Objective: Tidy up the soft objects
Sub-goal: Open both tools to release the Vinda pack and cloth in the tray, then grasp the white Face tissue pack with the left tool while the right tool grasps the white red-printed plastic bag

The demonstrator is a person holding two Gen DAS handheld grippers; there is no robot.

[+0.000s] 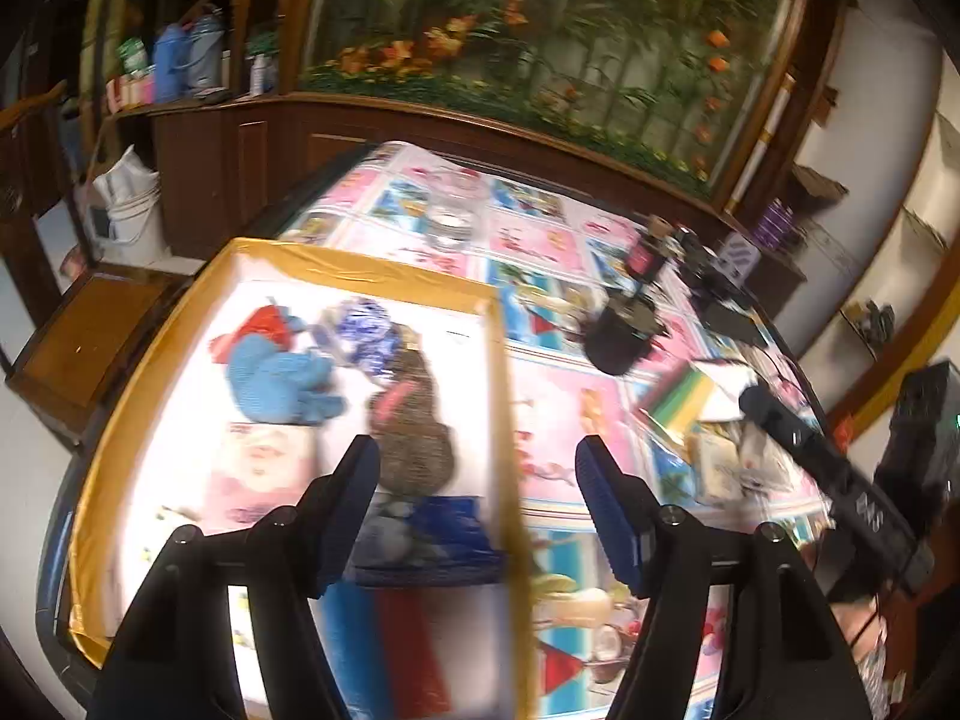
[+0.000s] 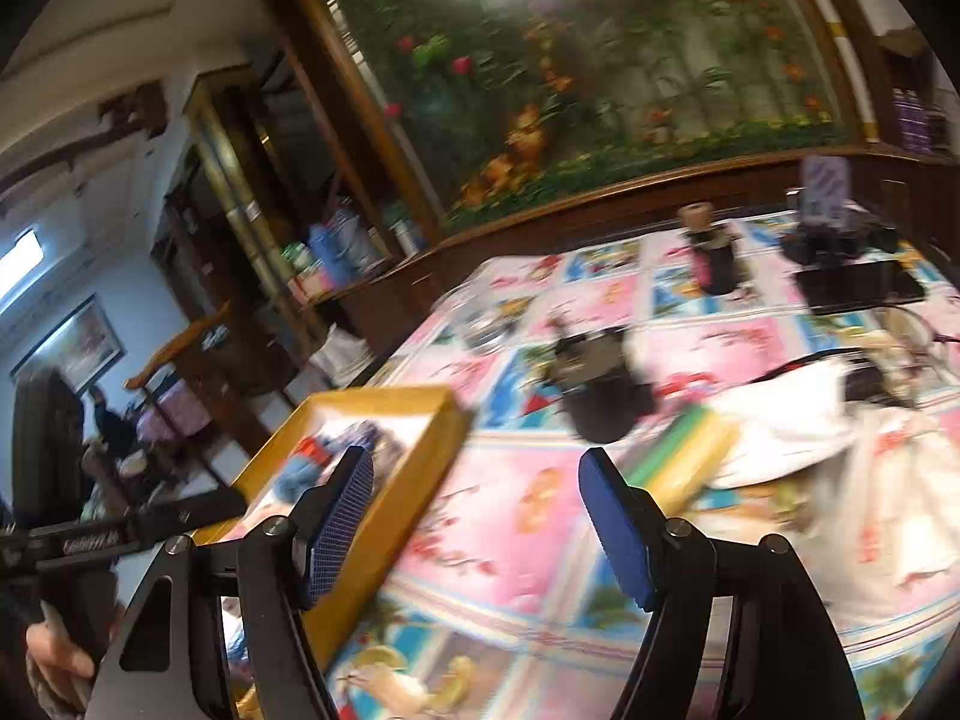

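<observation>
Inside the yellow-rimmed tray (image 1: pixel 360 264): soft toys lie gathered.
The blue plush (image 1: pixel 282 372) looks light and squashy, best pinched mid-body; left gripper (image 1: pixel 477 516) and right gripper (image 2: pixel 474 528) both gape, empty.

No print in either view can be read. White lettering runs along the black bar of the other gripper's body (image 2: pixel 90 543), left of the right gripper's jaws, but motion blur smears it past reading. Right of the left gripper's jaws, a black bar (image 1: pixel 864 504) carries pale marks, equally illegible. The patterned tablecloth (image 2: pixel 528 516) between and ahead of the jaws shows cartoon panels with thin scrawled lines that may be writing; they are too blurred to make out. A purple-and-white box (image 2: pixel 827 183) far ahead and right of the jaws bears a pattern, no legible words.
</observation>
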